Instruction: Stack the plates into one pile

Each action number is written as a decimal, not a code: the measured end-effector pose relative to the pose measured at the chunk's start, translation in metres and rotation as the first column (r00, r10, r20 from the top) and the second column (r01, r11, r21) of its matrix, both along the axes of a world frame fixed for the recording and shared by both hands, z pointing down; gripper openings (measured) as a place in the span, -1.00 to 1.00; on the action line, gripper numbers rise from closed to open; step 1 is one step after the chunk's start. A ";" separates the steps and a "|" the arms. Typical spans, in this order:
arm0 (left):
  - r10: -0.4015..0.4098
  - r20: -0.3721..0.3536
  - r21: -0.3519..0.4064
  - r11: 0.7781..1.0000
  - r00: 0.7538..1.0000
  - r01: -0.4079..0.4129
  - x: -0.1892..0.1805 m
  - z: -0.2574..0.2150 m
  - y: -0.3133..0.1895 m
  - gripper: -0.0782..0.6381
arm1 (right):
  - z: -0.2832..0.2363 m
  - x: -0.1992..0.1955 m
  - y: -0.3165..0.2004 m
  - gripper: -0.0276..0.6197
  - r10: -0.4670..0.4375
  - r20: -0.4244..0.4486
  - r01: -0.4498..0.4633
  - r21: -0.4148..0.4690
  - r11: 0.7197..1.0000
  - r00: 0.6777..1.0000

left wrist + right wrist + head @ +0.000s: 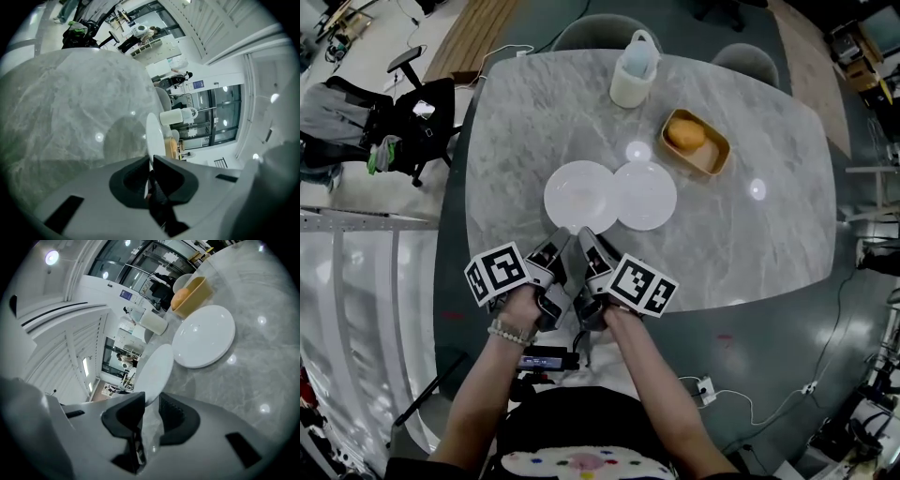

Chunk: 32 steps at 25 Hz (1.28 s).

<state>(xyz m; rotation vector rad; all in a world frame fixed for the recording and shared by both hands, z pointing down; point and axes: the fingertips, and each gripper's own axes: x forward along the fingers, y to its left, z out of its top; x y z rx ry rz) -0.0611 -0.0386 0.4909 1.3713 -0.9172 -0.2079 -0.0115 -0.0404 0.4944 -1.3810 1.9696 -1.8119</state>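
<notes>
- Head view: on the grey marble table (525, 122), two white plates sit side by side near the middle. The nearer-left plate (581, 195) overlaps the edge of the second plate (649, 195).
- The left gripper (560, 242) and right gripper (585, 240) meet at the near rim of the left plate, tips close together, each with its marker cube behind.
- Farther back stand a pale jug (635, 73) and a yellow dish (717, 157) holding a round orange-brown food item (686, 134).
- Left gripper view: the left gripper (151, 161) has its jaws pressed together on the rim of the plate (153, 133). The plate shows edge-on, raised off the table (61, 103), with its round shadow on the marble beside it.
- Beyond the plate are the jug (178, 116) and a sliver of the yellow dish (170, 147).
- Right gripper view: the right gripper (151, 404) has its jaws apart, with marble visible through the gap. The rim of the same plate (152, 373) reaches the jaw tips against the left-hand jaw, but the jaws are not clamped on it.
- The second plate (204, 336) lies flat on the table (255, 371), showing apart from the held plate from this angle.
- Behind it are the yellow dish (199, 292) with the food item (180, 298), and the jug (153, 322).
</notes>
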 end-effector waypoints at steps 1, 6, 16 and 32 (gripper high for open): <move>0.010 -0.001 0.004 1.000 1.000 -0.010 0.006 -0.001 -0.002 -0.69 | -0.001 0.006 -0.001 -0.62 0.007 -0.003 -0.007 0.002 1.000 1.000; 0.058 -0.017 0.013 0.998 0.998 -0.057 0.036 -0.004 -0.011 -0.69 | -0.005 0.037 -0.009 -0.62 0.052 -0.014 -0.052 0.009 0.999 0.999; 0.134 -0.035 0.000 0.991 0.990 -0.134 0.088 0.001 -0.022 -0.69 | -0.002 0.088 -0.015 -0.62 0.131 -0.030 -0.131 -0.013 0.991 0.991; 0.177 -0.048 -0.029 0.984 0.983 -0.178 0.120 0.013 -0.029 -0.70 | 0.015 0.118 -0.018 -0.58 0.170 0.007 -0.169 -0.088 0.982 0.985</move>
